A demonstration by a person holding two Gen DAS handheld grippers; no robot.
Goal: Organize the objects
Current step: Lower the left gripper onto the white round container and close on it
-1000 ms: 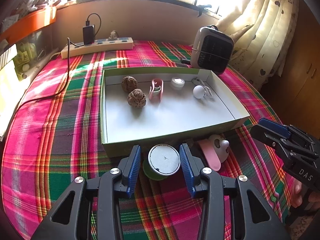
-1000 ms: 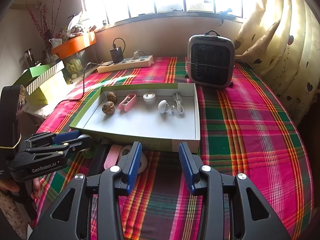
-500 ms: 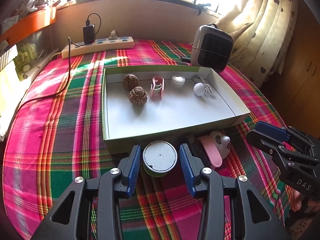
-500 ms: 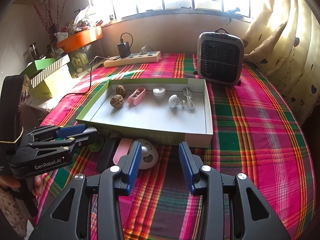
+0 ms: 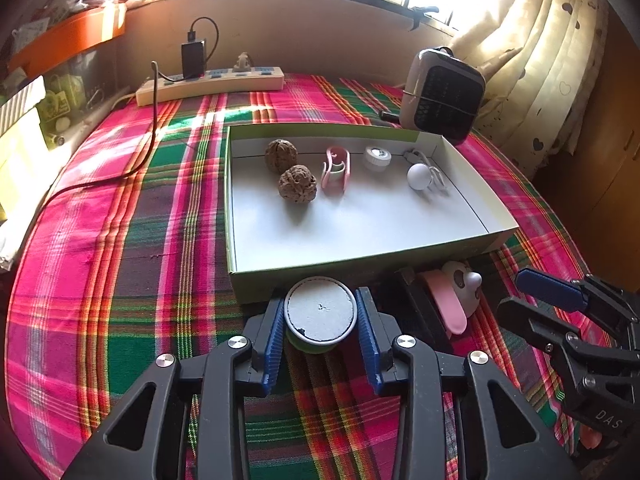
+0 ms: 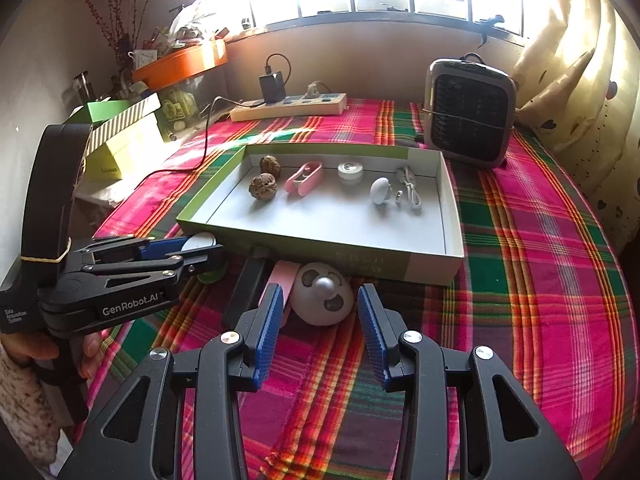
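While the left tongs pinch a round white-topped tub at lower centre of the left view, both pads touching its sides, the right tongs stand spread around a white panda-faced toy at the centre of the right view, not yet touching it. Beside the toy lie a pink strip and a dark block, all on the plaid bench just before the box. Inside the box already sit two walnuts, a pink clip, a small white roll and a white ball with cord. By my judgement roughly half is sorted; four things remain outside.
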